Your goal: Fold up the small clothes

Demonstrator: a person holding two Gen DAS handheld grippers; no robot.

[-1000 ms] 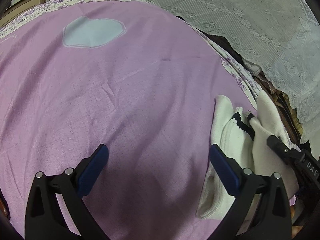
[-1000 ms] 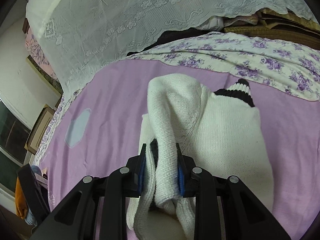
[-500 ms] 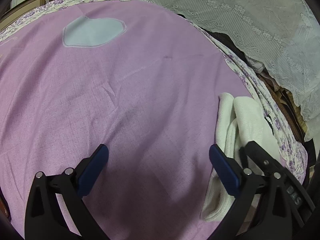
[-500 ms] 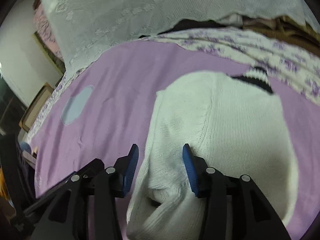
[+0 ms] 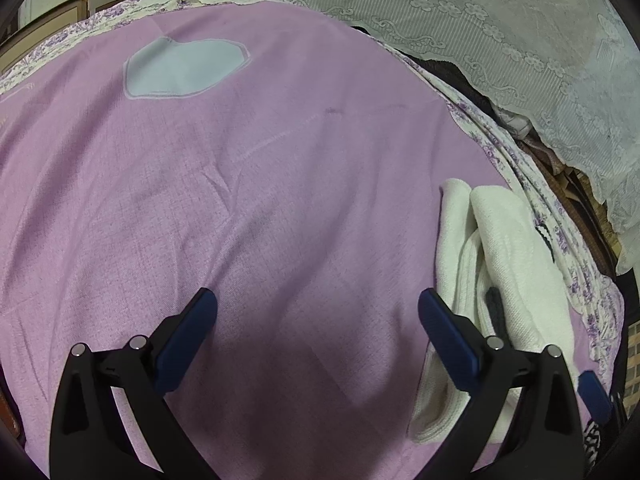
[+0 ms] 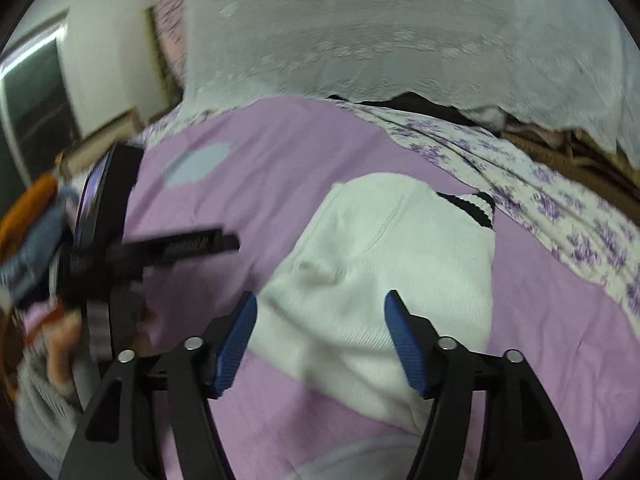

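A white knit garment [image 6: 380, 264] with a black-and-white striped cuff [image 6: 472, 204] lies folded on the purple sheet [image 6: 280, 152]. My right gripper [image 6: 320, 320] hovers over its near part. Its jaws are opening, the knit lies below and between the blue pads, and neither pad presses on it. In the left wrist view the same garment [image 5: 504, 256] lies bunched just right of my left gripper [image 5: 318, 320], which stands wide open over bare sheet [image 5: 280, 200] with nothing between its fingers. One of the left gripper's fingers [image 6: 192, 244] shows blurred at the left of the right wrist view.
A pale blue heart patch [image 5: 184, 68] marks the far part of the sheet. A flowered border [image 6: 560, 200] edges the sheet on the right. Behind it a lace cover [image 5: 480, 32] hangs over dark bedding. A person's hand and grey sleeve [image 6: 52, 360] hold the left gripper.
My right gripper has let go of the fold of white knit, spread its jaws, rolled and drawn back. The garment now lies flatter. The left gripper has stayed in place, open.
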